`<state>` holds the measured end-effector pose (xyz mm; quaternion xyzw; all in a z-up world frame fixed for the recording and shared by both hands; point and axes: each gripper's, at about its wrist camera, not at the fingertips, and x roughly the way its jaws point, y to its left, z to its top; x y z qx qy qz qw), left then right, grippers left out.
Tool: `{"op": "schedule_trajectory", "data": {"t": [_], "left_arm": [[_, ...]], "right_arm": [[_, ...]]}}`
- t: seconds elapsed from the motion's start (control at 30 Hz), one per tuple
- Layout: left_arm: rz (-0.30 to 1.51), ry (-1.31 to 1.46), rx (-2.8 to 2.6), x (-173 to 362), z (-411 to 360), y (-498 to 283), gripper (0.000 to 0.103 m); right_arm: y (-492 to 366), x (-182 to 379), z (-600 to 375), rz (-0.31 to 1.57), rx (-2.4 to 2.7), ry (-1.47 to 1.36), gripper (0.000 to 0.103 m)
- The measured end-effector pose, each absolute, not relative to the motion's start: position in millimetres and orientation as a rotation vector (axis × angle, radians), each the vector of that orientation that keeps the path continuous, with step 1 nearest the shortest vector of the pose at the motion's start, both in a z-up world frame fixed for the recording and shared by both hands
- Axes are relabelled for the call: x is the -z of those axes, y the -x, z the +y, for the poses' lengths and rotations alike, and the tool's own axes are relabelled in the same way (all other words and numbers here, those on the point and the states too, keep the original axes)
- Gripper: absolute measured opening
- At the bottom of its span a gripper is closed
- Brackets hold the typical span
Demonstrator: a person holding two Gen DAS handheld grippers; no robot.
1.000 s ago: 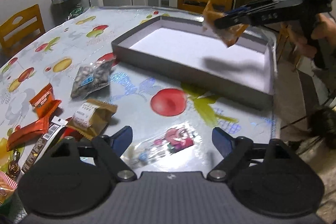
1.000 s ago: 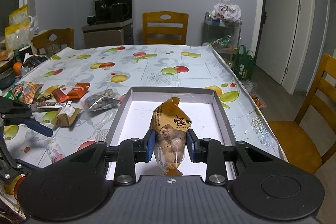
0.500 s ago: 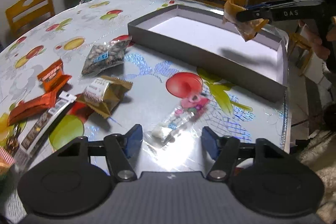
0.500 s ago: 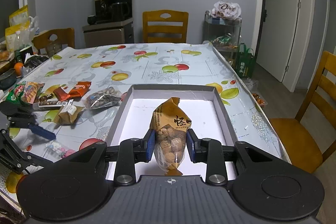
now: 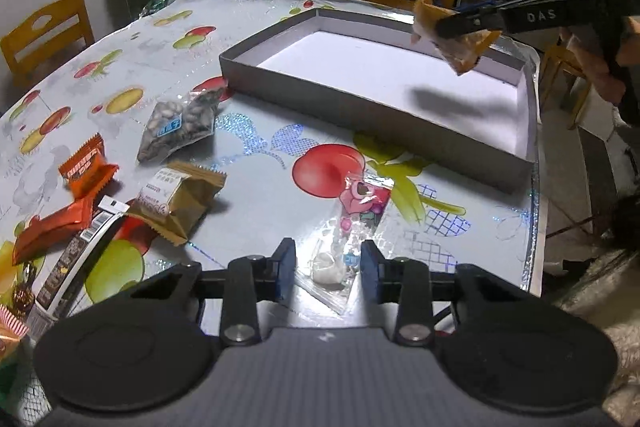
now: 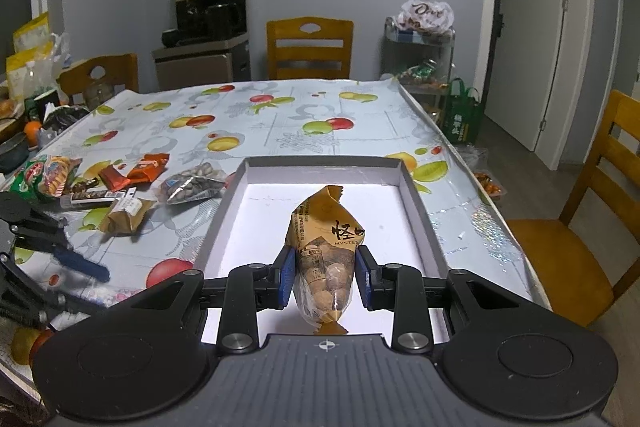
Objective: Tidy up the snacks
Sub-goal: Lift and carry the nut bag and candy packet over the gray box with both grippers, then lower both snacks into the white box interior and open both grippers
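A: Far left?
B: Loose snacks on the table [image 5: 260,131]: orange packs [image 5: 82,167], a brown pack [image 5: 176,199] and a nut bag [image 5: 180,127], lying close together.

A: And the left gripper [image 5: 328,269]?
B: It sits low over the table edge, jaws closing around a clear candy bag [image 5: 352,227] with a pink print. The bag lies flat between the blue pads [image 5: 286,267]; they aren't pressing on it.

A: To the right of that?
B: The grey tray [image 6: 416,211], white inside, with nothing lying on its floor.

A: The right gripper [image 6: 325,273]?
B: Pinching a tan peanut bag [image 6: 326,243] upright, held above the tray's near end, clear of the floor.
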<state>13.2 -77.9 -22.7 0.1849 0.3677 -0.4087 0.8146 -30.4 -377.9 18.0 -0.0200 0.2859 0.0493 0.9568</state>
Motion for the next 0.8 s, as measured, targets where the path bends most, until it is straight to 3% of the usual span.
{"op": "schedule_trajectory", "data": {"t": [0.1, 0.5, 0.8], "left_arm": [[0.767, -0.414, 0.863, 22, -81, -8, 0.017], [0.64, -0.375, 0.806, -24, -93, -8, 0.016], [0.598, -0.36, 0.755, -47, -188, -59, 0.016]], "right_arm": [[31, -16, -381, 0.581, -0.093, 0.033, 0.033], [26, -12, -388, 0.578, -0.095, 0.021, 0.033], [-4, -7, -402, 0.578, -0.064, 0.053, 0.033]]}}
